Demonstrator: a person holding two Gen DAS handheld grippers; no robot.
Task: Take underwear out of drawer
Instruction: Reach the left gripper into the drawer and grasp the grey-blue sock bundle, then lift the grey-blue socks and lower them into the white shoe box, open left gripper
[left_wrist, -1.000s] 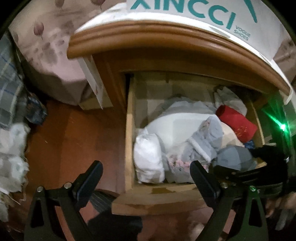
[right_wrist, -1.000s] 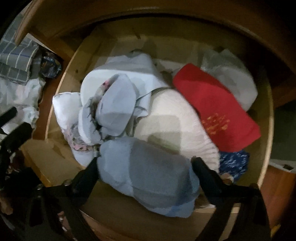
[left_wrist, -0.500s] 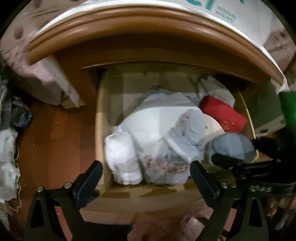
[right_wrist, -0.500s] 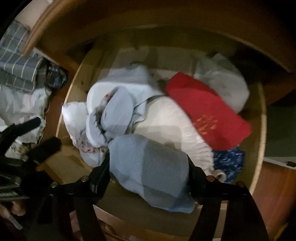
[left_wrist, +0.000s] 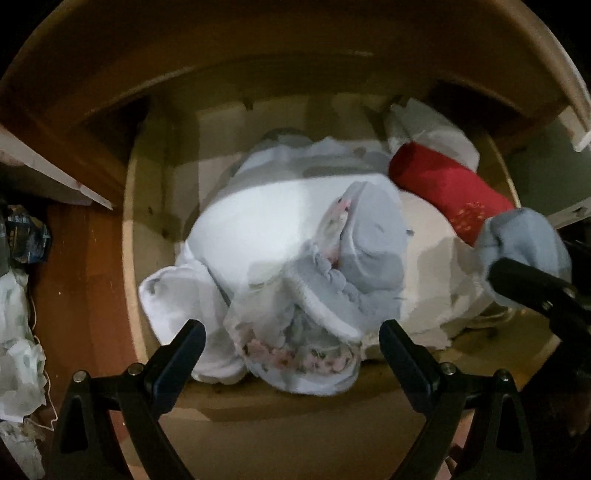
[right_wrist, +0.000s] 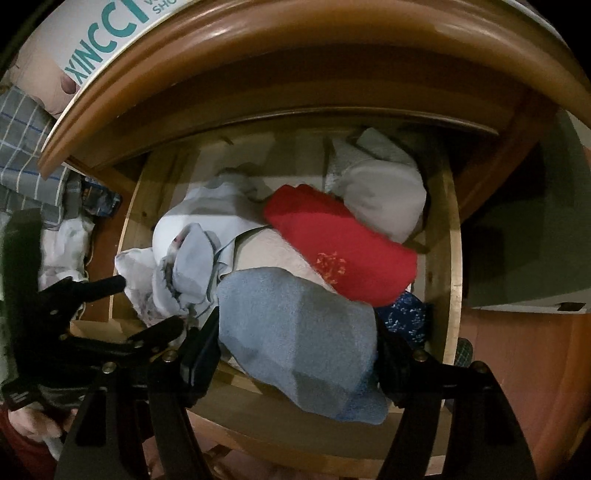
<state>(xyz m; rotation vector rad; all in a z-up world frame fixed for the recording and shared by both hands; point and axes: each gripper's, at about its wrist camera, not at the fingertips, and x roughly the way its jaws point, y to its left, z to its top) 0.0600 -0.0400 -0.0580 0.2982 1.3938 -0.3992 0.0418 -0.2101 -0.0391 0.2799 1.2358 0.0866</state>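
Right fingers (right_wrist: 295, 343) pressed on grey-blue underwear (right_wrist: 299, 339) above drawer (right_wrist: 452, 258) front edge, left fingers (left_wrist: 291, 341) wide apart, empty, over white bundle (left_wrist: 258, 229), free room along left wall.

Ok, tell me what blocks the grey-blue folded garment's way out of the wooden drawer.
Nothing visible: the grey-blue folded garment, clamped in the right hand-held gripper, sits at the wooden drawer front edge, open above.

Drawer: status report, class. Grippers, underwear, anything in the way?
Right gripper shut on grey underwear. Left gripper open over pile. Nothing blocking.
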